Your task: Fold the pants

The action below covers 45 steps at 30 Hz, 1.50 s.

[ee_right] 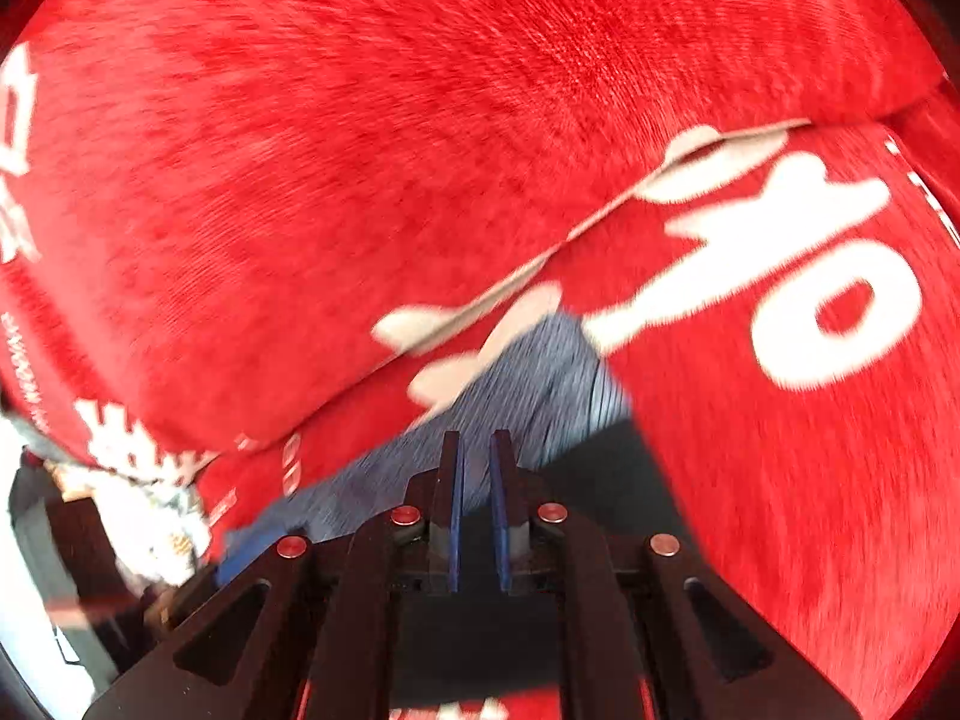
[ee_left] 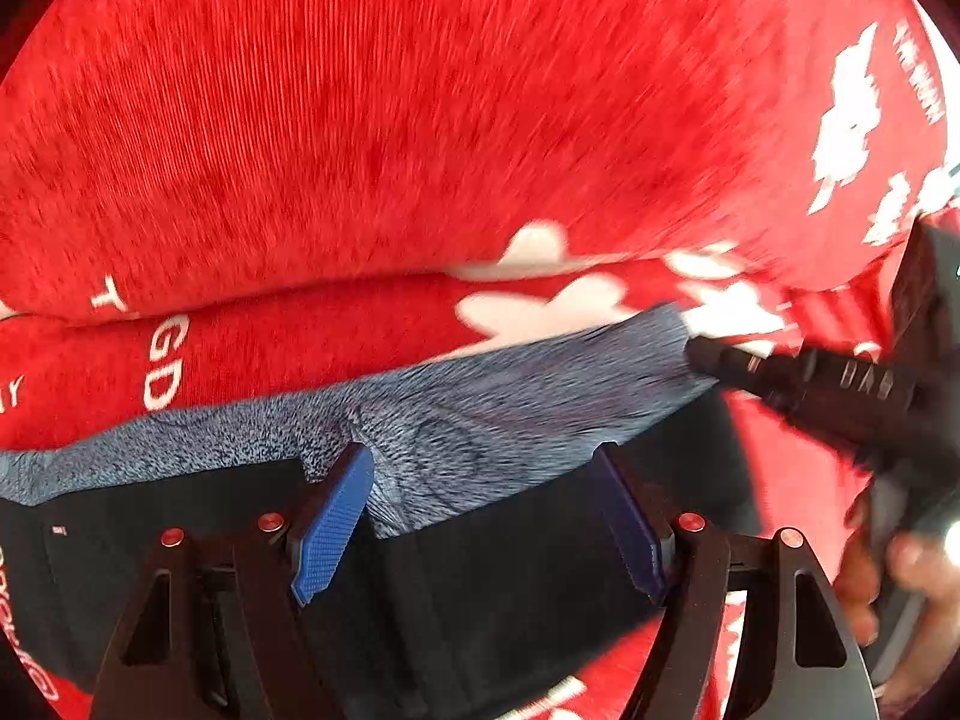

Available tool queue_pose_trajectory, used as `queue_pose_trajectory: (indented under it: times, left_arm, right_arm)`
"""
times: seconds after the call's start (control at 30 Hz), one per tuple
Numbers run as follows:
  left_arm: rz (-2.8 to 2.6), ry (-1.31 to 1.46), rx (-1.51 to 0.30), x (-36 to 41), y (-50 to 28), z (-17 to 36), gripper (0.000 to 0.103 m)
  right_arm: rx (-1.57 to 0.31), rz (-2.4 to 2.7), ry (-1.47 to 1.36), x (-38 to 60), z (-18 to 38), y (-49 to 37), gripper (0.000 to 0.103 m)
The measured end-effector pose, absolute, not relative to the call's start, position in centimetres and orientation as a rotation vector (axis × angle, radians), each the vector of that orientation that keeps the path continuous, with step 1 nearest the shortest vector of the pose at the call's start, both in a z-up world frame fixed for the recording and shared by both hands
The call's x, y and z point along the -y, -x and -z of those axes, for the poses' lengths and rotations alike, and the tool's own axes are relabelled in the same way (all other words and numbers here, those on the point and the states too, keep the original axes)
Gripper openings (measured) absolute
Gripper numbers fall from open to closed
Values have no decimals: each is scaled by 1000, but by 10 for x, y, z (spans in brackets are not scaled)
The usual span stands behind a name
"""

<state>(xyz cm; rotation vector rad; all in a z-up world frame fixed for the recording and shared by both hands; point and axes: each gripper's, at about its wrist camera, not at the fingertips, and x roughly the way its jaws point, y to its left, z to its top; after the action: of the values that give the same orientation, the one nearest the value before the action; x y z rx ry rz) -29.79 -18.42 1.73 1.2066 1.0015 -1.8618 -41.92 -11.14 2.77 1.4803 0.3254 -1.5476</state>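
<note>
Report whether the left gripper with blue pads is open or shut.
Open. The left gripper has its blue pads spread wide apart over the blue-grey and black pants, neither pressing the fabric.

pants (ee_left: pixel 480 420) | heathered blue-grey, dark band | lying on red cloth (ee_left: pixel 360 120)

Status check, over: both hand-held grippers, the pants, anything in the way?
Left hand-held gripper open, nothing pinched. Right hand-held gripper nearly shut, holding nothing. Pants on red cloth, waistband nearest. Nothing in the way.
</note>
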Motion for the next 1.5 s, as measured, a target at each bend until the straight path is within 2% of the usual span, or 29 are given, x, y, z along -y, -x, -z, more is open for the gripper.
queue_pose_trajectory:
  times: [0.13,0.2,0.4,0.6,0.63,0.7,0.73,0.77,0.83,0.9,0.93,1.0,1.07,1.27,1.37,1.5]
  left_arm:
    - [1747,-1297,-964,174,279,22,77]
    - [1773,-1289,-1022,167,263,26,77]
    - [1765,-1308,-1028,162,240,17,77]
    - [1732,-1260,-1019,155,202,-2,77]
    - [1720,-1256,-1017,154,195,-6,77]
    - [1697,-1240,-1026,151,177,-10,77]
    - [1688,-1234,-1032,149,174,-11,77]
    - [1677,-1228,-1037,148,167,-12,77]
    - [1663,-1226,-1040,145,157,-11,77]
    - [1650,-1219,-1053,142,144,-12,77]
    - [1645,-1217,-1058,141,143,-12,77]
    - [1643,-1202,-1069,137,134,-14,77]
    - [1645,-1193,-1057,132,126,-16,77]
    - [1584,-1226,-1083,123,110,-10,77]
    - [1573,-1233,-1075,118,104,-16,77]
    - [1561,-1247,-1068,116,97,-22,77]
  right_arm:
    - [-345,1446,-1606,119,27,417,8]
    - [-312,1461,-1568,112,27,407,8]
    - [-349,1313,-1640,122,27,370,8]
    - [-485,1192,-1536,148,16,307,17]
    - [-536,1184,-1516,152,17,293,21]
    - [-653,1198,-1462,158,14,275,36]
    - [-718,1210,-1423,162,12,264,51]
    - [-777,1222,-1386,164,12,255,57]
    - [-906,1243,-1319,166,14,236,57]
    - [-1035,1291,-1277,164,23,230,28]
    - [-1031,1303,-1289,163,25,232,22]
    - [-939,1322,-1369,159,25,245,20]
    - [-863,1307,-1431,154,25,253,13]
    - [-881,1277,-1419,150,26,235,12]
    - [-767,1163,-1521,147,20,235,12]
    - [-843,1272,-1394,131,-7,234,17]
